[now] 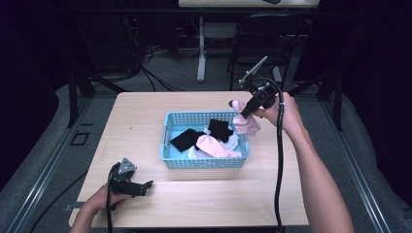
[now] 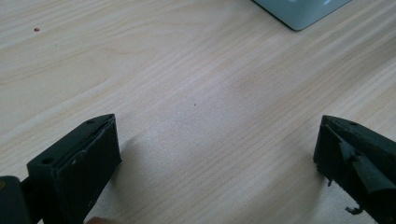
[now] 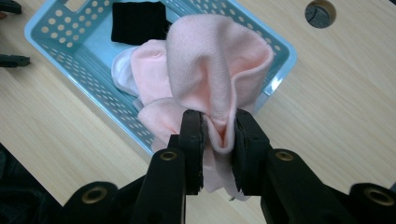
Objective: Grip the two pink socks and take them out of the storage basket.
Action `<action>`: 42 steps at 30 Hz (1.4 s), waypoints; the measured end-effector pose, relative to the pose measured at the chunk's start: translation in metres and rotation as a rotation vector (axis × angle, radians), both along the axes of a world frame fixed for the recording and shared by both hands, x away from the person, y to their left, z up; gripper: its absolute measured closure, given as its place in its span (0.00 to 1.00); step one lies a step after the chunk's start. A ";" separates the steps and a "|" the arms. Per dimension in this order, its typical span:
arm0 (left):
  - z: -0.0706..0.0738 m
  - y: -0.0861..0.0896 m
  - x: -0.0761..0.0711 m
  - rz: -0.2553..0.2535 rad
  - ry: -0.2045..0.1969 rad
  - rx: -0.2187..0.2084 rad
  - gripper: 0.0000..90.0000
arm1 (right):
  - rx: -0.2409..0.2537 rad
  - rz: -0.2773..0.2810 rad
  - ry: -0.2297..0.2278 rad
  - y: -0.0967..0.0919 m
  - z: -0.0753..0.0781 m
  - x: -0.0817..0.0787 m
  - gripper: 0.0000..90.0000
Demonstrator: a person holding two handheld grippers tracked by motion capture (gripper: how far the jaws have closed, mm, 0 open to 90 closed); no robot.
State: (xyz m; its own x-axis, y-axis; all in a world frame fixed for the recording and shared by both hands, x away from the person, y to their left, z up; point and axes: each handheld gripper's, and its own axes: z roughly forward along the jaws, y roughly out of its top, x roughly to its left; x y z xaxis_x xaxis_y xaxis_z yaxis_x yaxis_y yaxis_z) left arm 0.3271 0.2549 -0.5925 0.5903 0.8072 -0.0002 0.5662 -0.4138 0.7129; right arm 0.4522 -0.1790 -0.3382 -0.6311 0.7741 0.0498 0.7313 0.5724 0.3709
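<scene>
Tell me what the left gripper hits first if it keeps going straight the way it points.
Probably bare tabletop: the open left gripper looks along the wood, with the blue basket corner farther ahead and off to one side.

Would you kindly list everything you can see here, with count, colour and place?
Table: one, light wood, centre of the high view.
Basket: one, light blue, perforated, mid-table.
Pink cloth: one, pale pink, pinched in the right gripper at the basket's right end.
Black cloths: two, black, in the basket.
Other cloths: pink and white, count unclear, in the basket.
Chair: one, dark, beyond the table.
Table hole: one, round, dark, beside the basket.
Left gripper: one, black, jaws apart, low over the table's near left.
Right gripper: one, black, shut on the pink cloth.
Forearms: two, entering from the bottom.
</scene>
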 end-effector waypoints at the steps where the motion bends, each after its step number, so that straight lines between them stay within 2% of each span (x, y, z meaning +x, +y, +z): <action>1: 0.000 0.000 0.000 -0.001 -0.001 0.002 0.00 | -0.002 -0.009 0.000 -0.007 0.000 -0.001 0.84; 6: 0.000 0.000 0.000 0.000 -0.002 0.003 0.00 | -0.015 -0.033 -0.005 -0.018 -0.002 -0.004 0.84; 10: 0.000 0.000 0.000 -0.002 -0.002 0.004 0.00 | -0.051 -0.070 0.002 -0.035 -0.006 -0.006 0.84; 13: 0.000 0.000 0.000 -0.002 -0.002 0.004 0.00 | -0.056 -0.074 0.011 -0.042 -0.009 -0.006 0.84; 17: 0.000 0.000 0.000 -0.003 -0.002 0.005 0.00 | -0.070 -0.116 0.028 -0.056 -0.018 -0.005 0.84; 20: 0.000 0.000 0.000 0.000 -0.001 0.001 0.00 | -0.064 -0.125 0.031 -0.061 -0.020 -0.004 0.84; 27: 0.000 0.000 0.000 0.001 -0.001 0.001 0.00 | -0.055 -0.178 0.060 -0.079 -0.039 -0.001 0.84; 36: 0.000 0.000 0.000 0.000 -0.002 0.003 0.00 | -0.083 -0.211 0.077 -0.094 -0.065 0.002 0.84; 39: 0.000 0.000 0.000 0.000 -0.002 0.003 0.00 | -0.077 -0.243 0.096 -0.101 -0.084 0.003 0.85; 42: 0.000 0.000 0.000 0.001 -0.001 0.001 0.00 | -0.084 -0.255 0.113 -0.103 -0.096 0.004 0.85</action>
State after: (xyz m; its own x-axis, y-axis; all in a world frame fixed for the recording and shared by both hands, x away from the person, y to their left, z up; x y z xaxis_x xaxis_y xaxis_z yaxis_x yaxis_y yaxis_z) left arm 0.3271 0.2549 -0.5924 0.5897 0.8076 0.0013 0.5656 -0.4141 0.7132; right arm 0.4562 -0.2823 -0.4342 -0.4097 0.9114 0.0381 0.8895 0.3899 0.2381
